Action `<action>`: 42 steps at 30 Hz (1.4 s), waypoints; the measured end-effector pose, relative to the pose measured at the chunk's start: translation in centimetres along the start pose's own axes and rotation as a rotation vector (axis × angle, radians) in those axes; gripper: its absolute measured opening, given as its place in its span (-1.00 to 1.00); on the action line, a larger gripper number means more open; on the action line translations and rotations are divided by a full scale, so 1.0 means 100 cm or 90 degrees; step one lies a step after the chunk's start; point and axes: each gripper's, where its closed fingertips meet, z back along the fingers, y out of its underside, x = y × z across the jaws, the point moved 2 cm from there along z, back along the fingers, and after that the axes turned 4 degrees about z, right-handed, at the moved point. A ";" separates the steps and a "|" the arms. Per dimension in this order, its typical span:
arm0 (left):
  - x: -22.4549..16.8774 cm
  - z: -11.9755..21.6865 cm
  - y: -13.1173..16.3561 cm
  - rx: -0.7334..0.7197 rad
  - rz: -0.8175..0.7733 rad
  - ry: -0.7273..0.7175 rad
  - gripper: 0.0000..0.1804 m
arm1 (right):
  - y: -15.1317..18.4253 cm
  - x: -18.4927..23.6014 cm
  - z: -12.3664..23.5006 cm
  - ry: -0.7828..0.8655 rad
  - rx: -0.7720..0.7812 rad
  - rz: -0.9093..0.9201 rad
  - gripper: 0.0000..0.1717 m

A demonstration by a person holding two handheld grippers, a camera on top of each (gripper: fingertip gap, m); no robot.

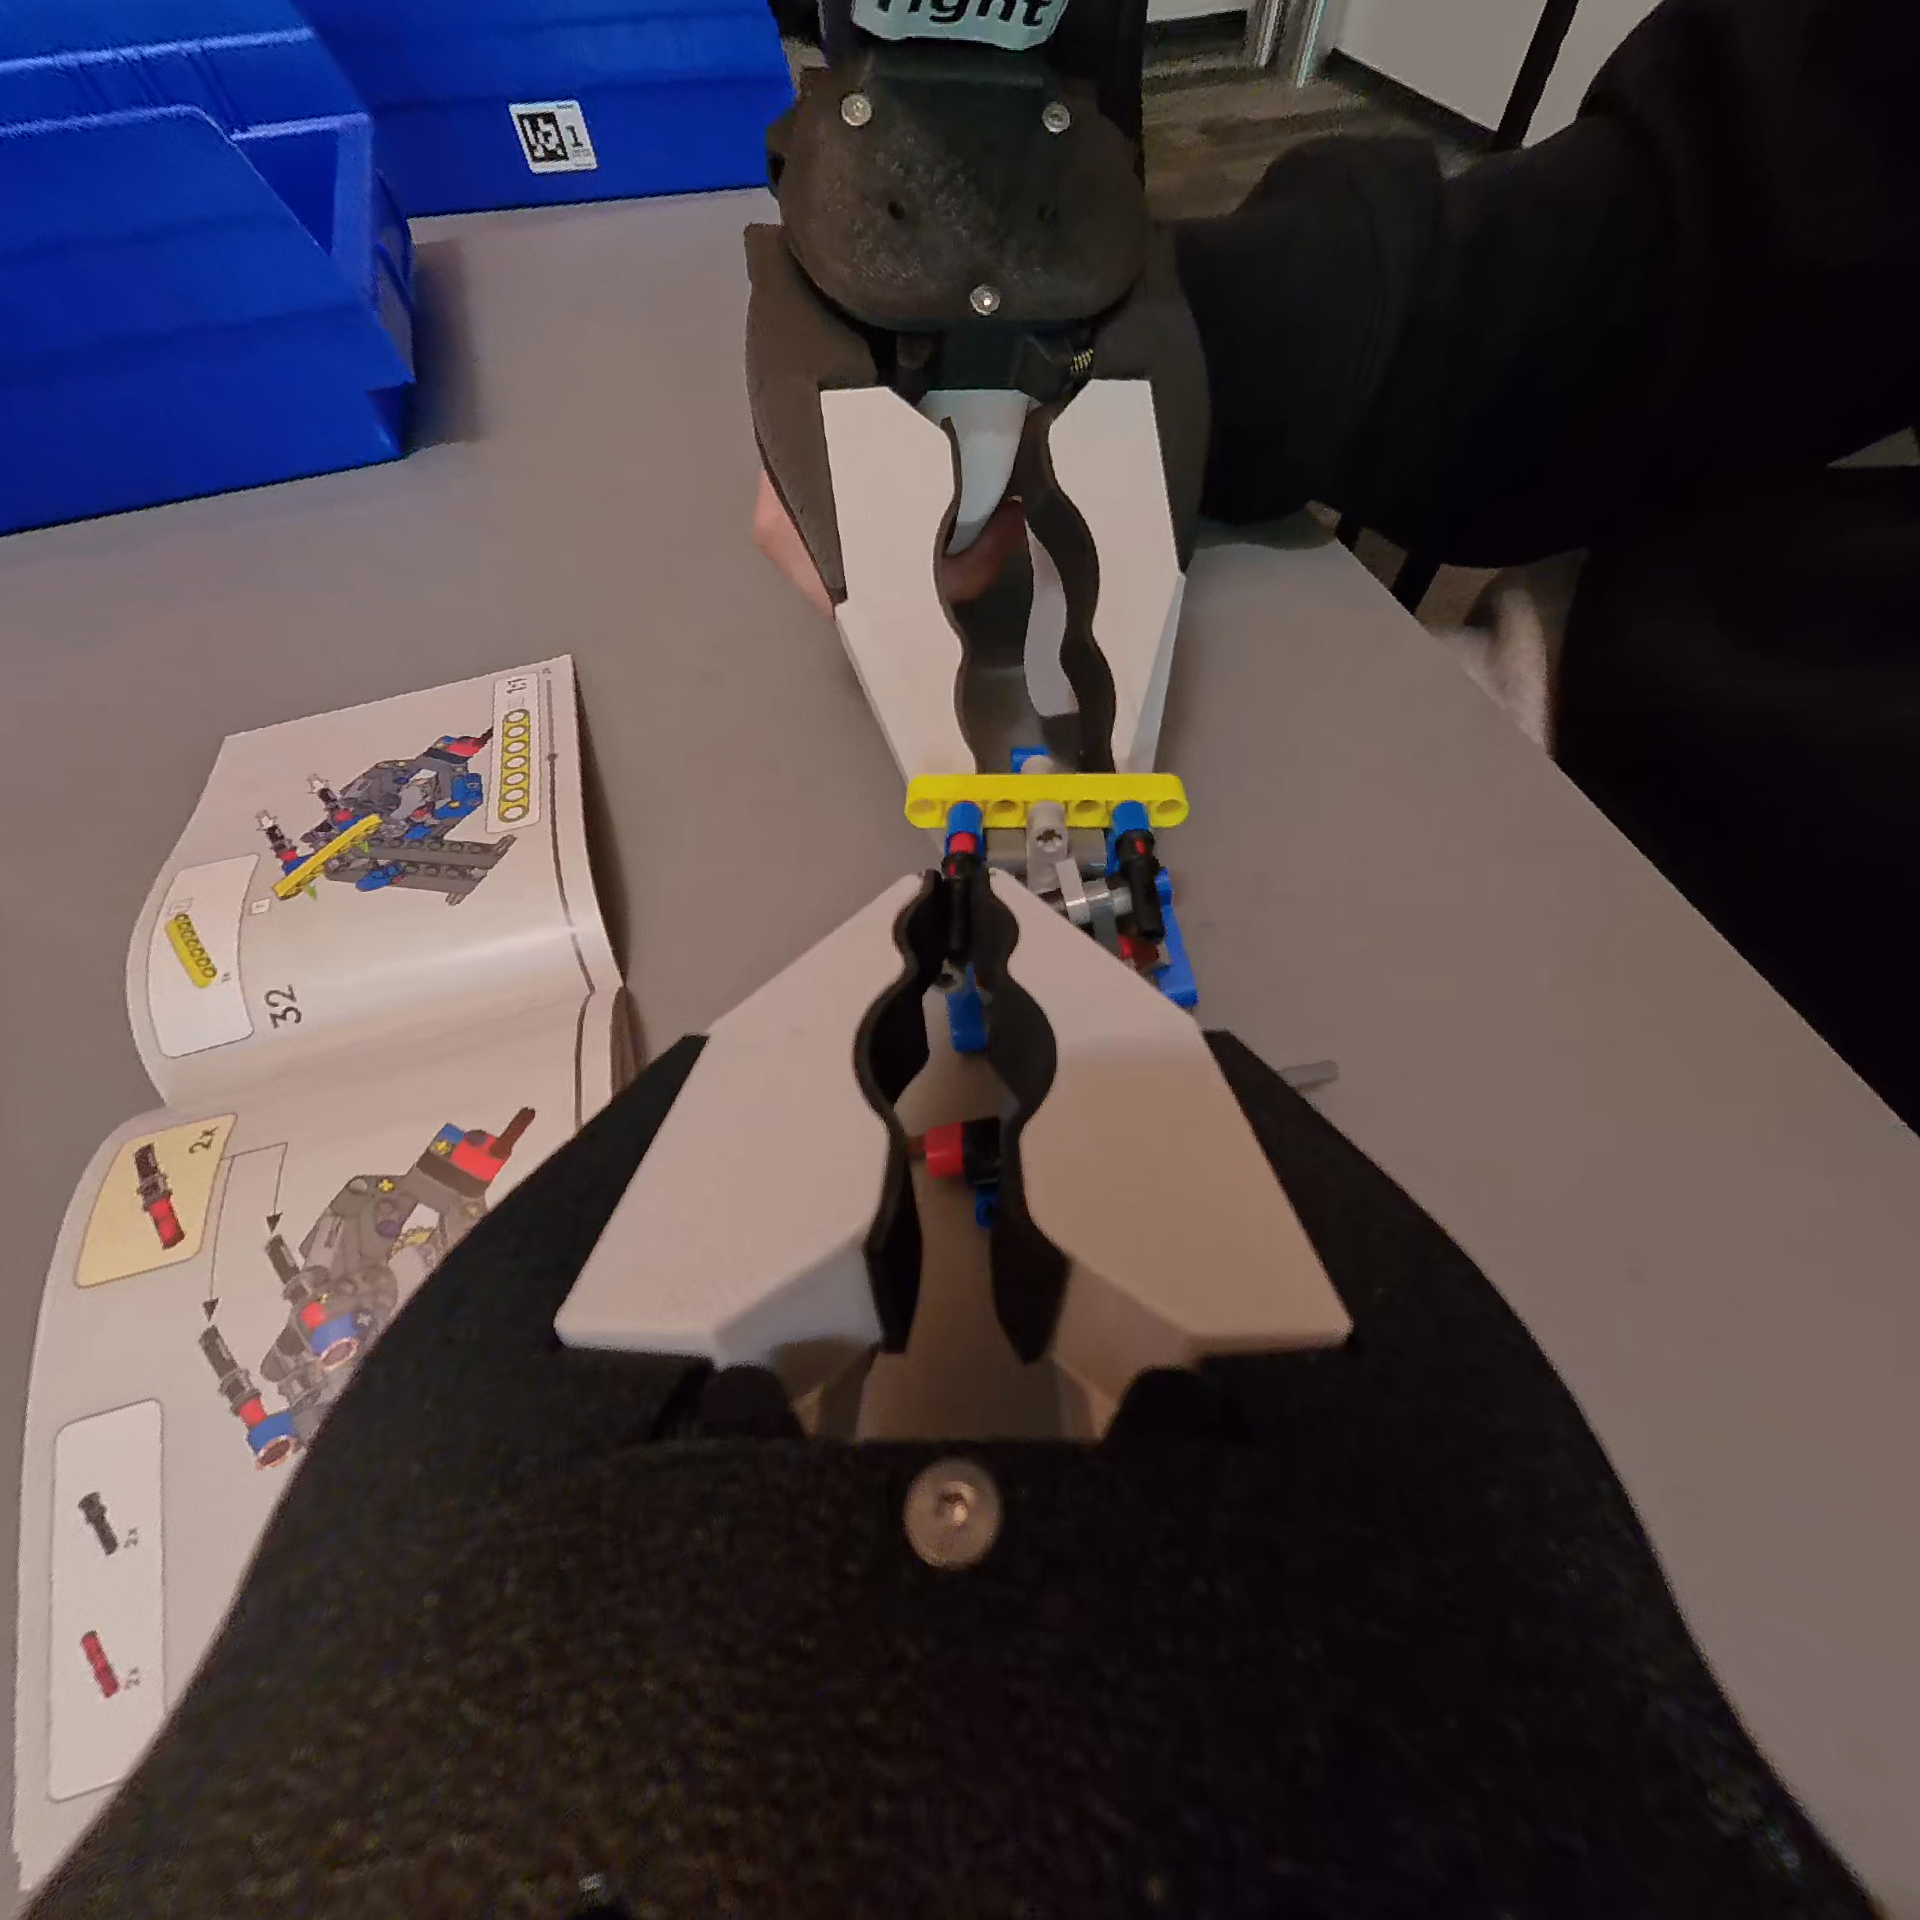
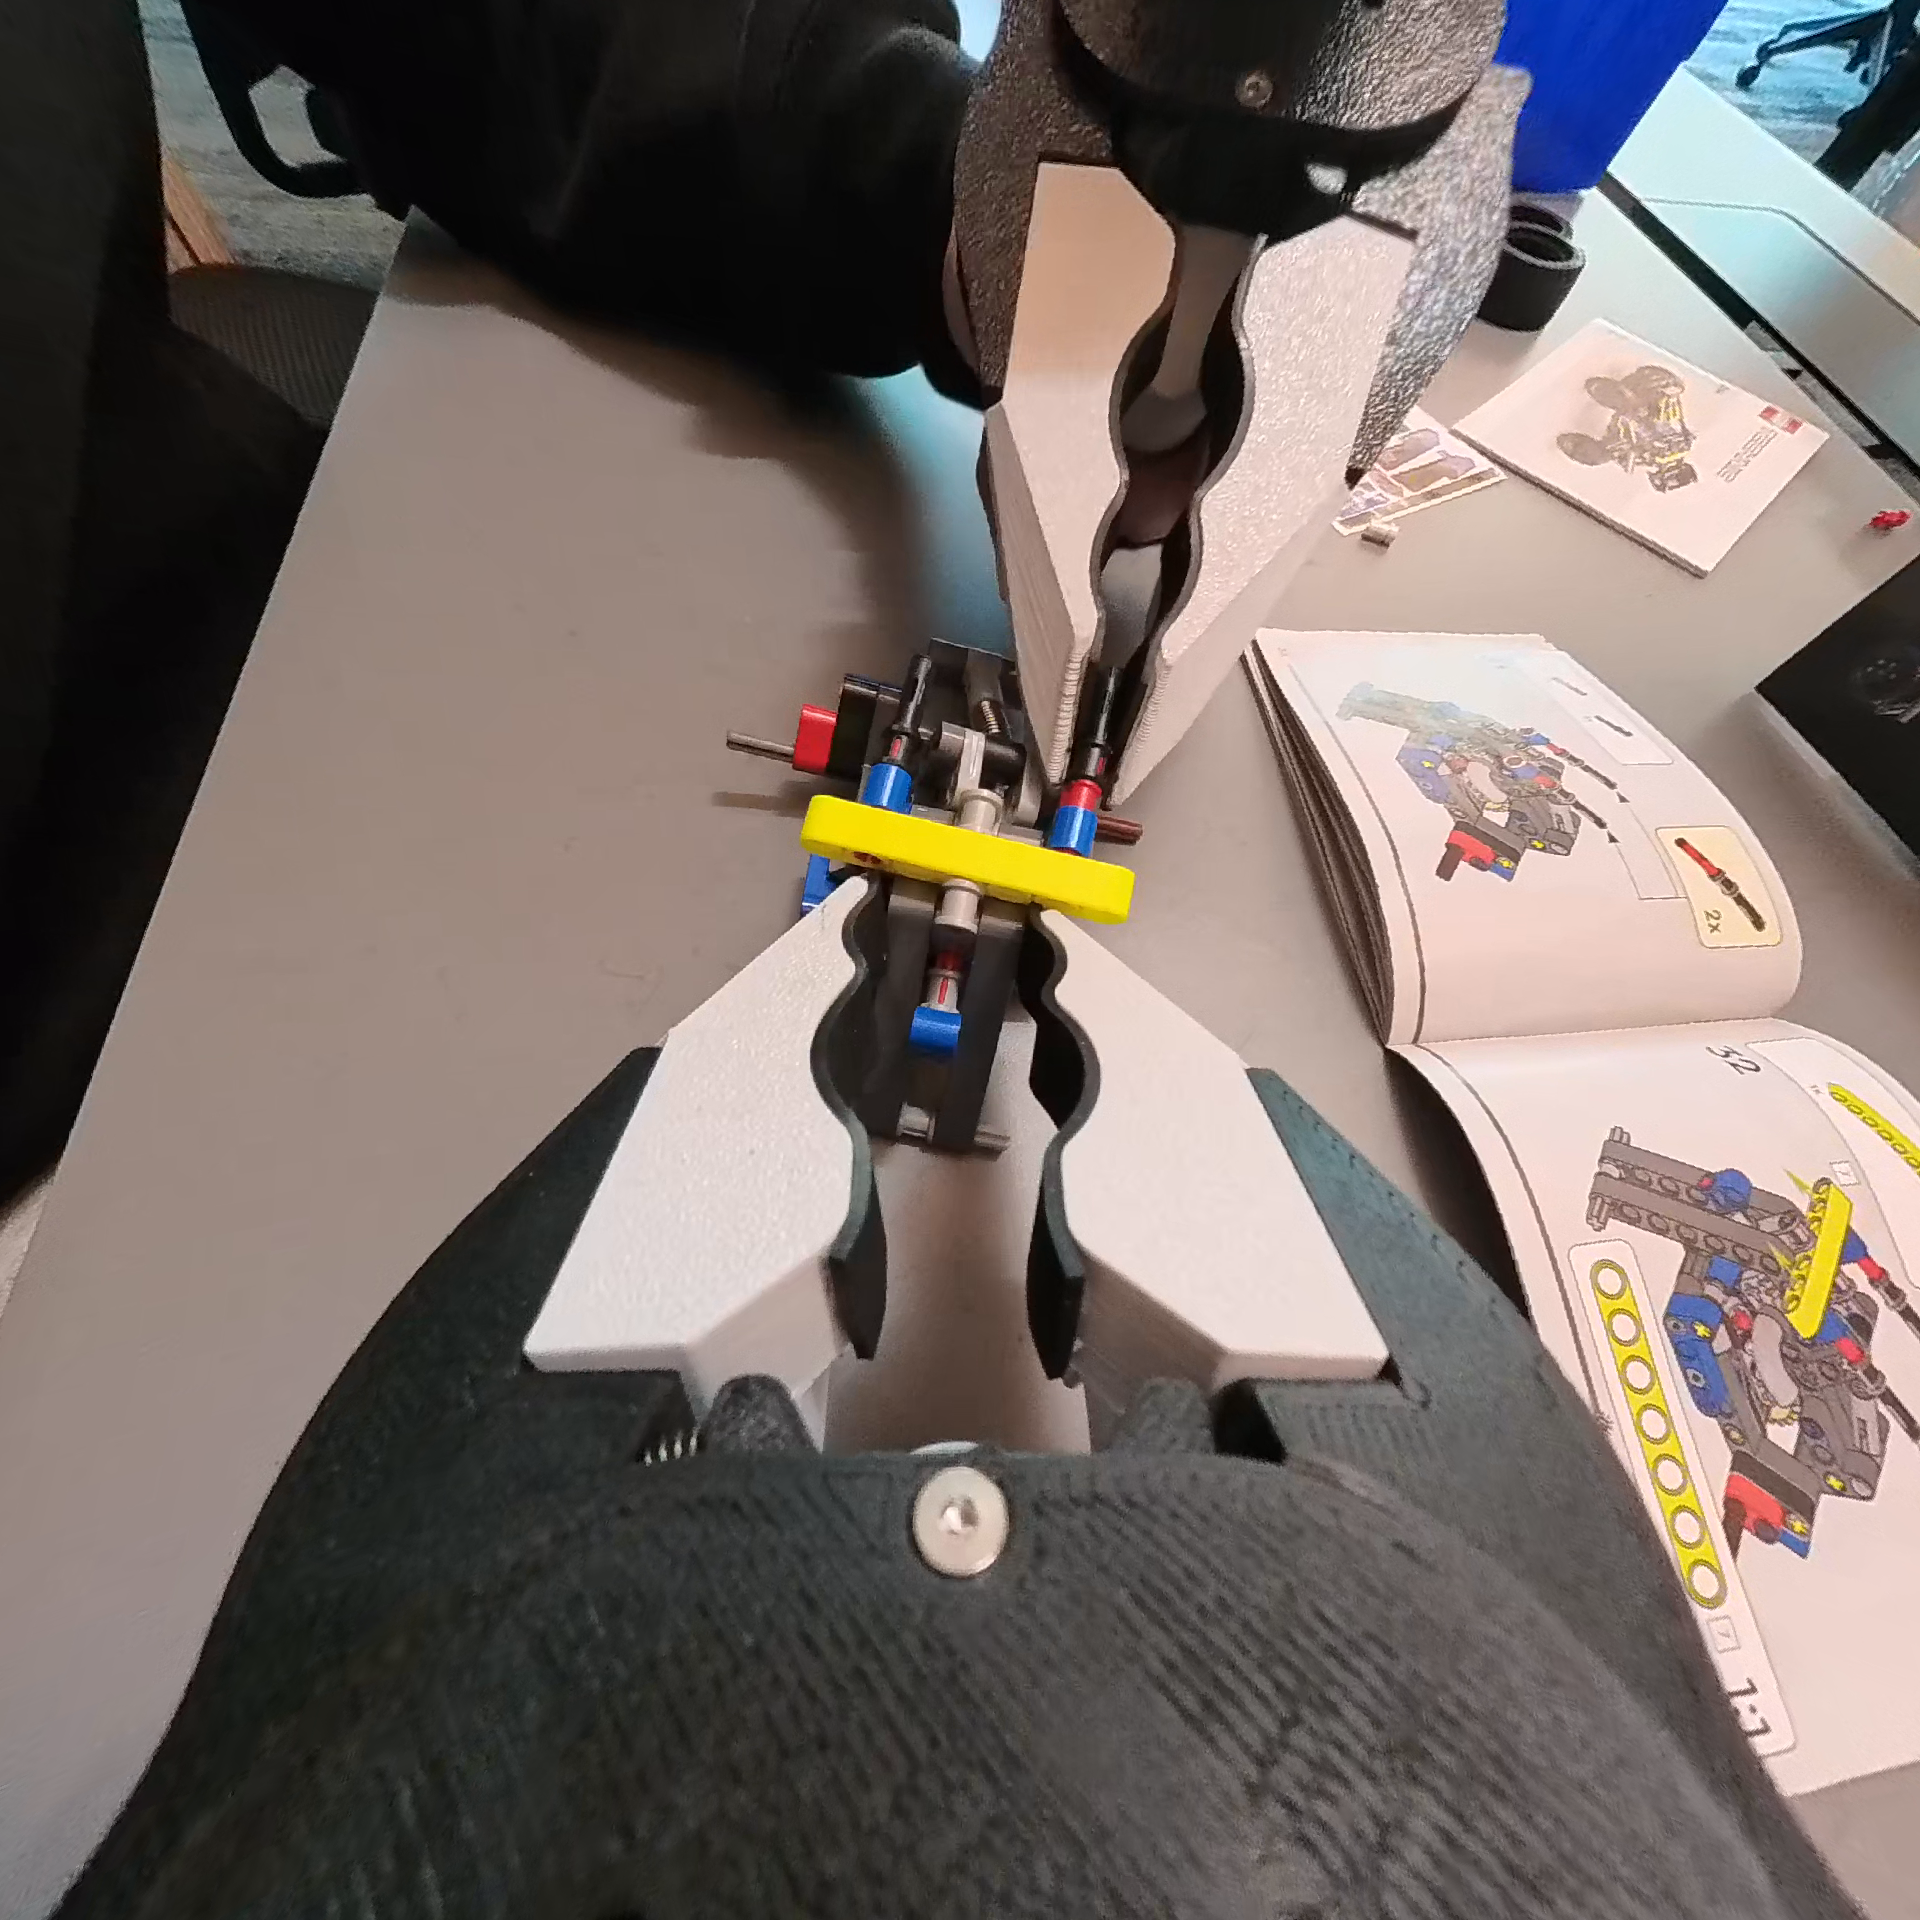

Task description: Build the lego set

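A small brick model (image 1: pixel 1117 904) with a yellow holed beam (image 1: pixel 1044 800) across it sits on the grey table (image 1: pixel 623 468) between my two grippers. My left gripper (image 1: pixel 958 896) is shut on a thin black pin (image 1: pixel 954 883) that sticks out of a blue and red connector (image 1: pixel 961 831) under the beam. In the right wrist view the left gripper (image 2: pixel 1096 769) pinches that pin (image 2: pixel 1103 707) from the far side. My right gripper (image 2: pixel 951 914) is shut on the model's dark grey frame (image 2: pixel 894 997) just behind the yellow beam (image 2: pixel 966 857). It also shows in the left wrist view (image 1: pixel 1039 748).
An open instruction booklet (image 1: pixel 395 883) lies left of the model, and it also shows in the right wrist view (image 2: pixel 1558 831). Blue bins (image 1: pixel 187 312) stand at the back left. A closed booklet (image 2: pixel 1642 447) and a black tyre (image 2: pixel 1538 270) lie farther off. A black sleeve (image 1: pixel 1558 364) is by the table's edge. Less than 4 cm separates the two grippers' tips.
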 end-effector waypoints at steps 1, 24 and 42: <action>0.000 0.000 0.000 -0.002 0.004 0.004 -0.99 | 0.000 0.000 0.000 -0.002 0.000 0.001 -0.75; 0.005 0.008 -0.003 -0.044 -0.049 -0.067 -0.98 | -0.002 -0.012 0.004 0.072 -0.018 0.004 -0.69; 0.000 0.010 0.002 -0.017 -0.048 -0.106 -0.98 | -0.008 -0.005 0.003 0.095 -0.026 -0.001 -0.76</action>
